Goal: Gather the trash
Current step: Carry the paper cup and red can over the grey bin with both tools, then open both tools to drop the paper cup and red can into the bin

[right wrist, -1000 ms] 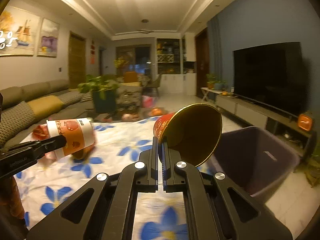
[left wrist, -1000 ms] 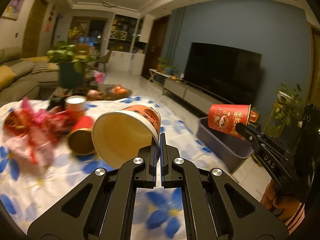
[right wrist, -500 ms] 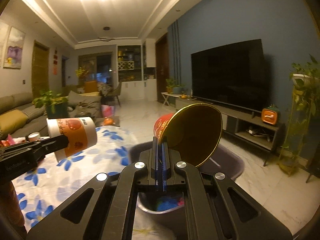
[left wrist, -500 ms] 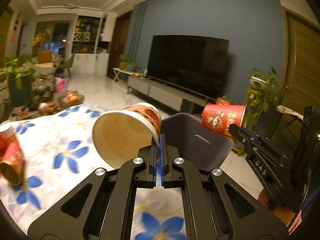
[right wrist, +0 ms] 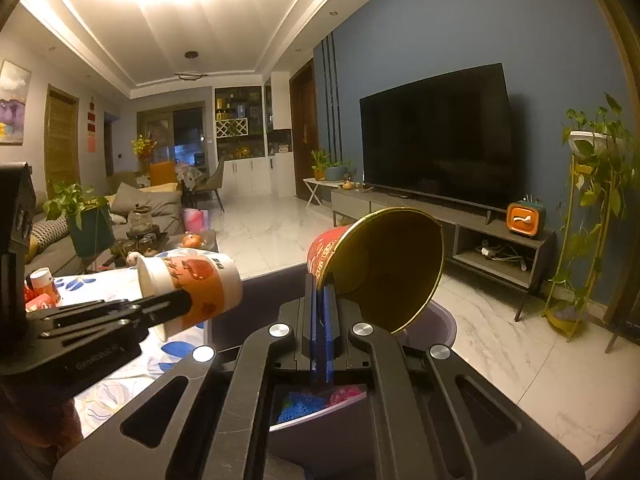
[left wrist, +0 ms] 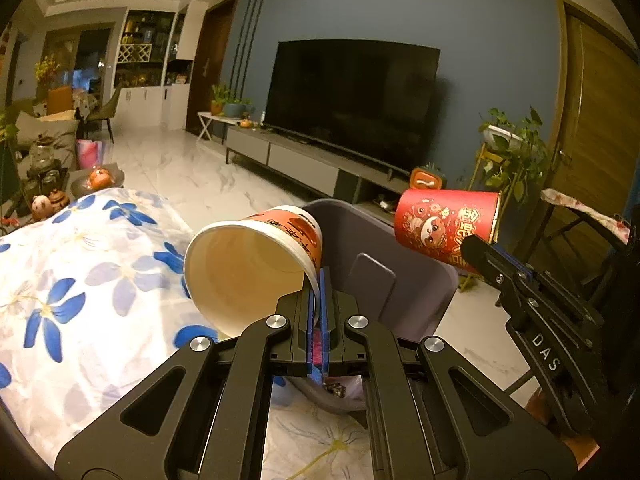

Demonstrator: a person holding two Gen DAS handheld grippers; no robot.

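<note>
- Nearest to us, the left gripper (left wrist: 318, 280) points forward and level, its black fingers pressed together on the rim of a paper cup (left wrist: 256, 264); the cup lies on its side, cream inside, orange print outside, with its mouth turned toward the camera.
- The right gripper (right wrist: 322, 292) holds the same pose, its fingers pinched tight on the rim of a red cup (right wrist: 380, 268) with a glossy gold lining, also tipped sideways.
- From the left wrist view we see the right gripper reaching in from the right, the red cup held above the far rim of the bin (left wrist: 400, 280).
- Below both grippers sits the bin, a smooth grey plastic tub with rounded corners; blue and pink scraps (right wrist: 320, 400) lie inside.
- Beside the bin we see a table under a white cloth with blue flowers (left wrist: 80, 280); two more cups (right wrist: 42, 286) rest at its far end.
- Beyond, a marble floor (left wrist: 180, 176) leads to a dark television (right wrist: 436, 136) on a blue wall.
</note>
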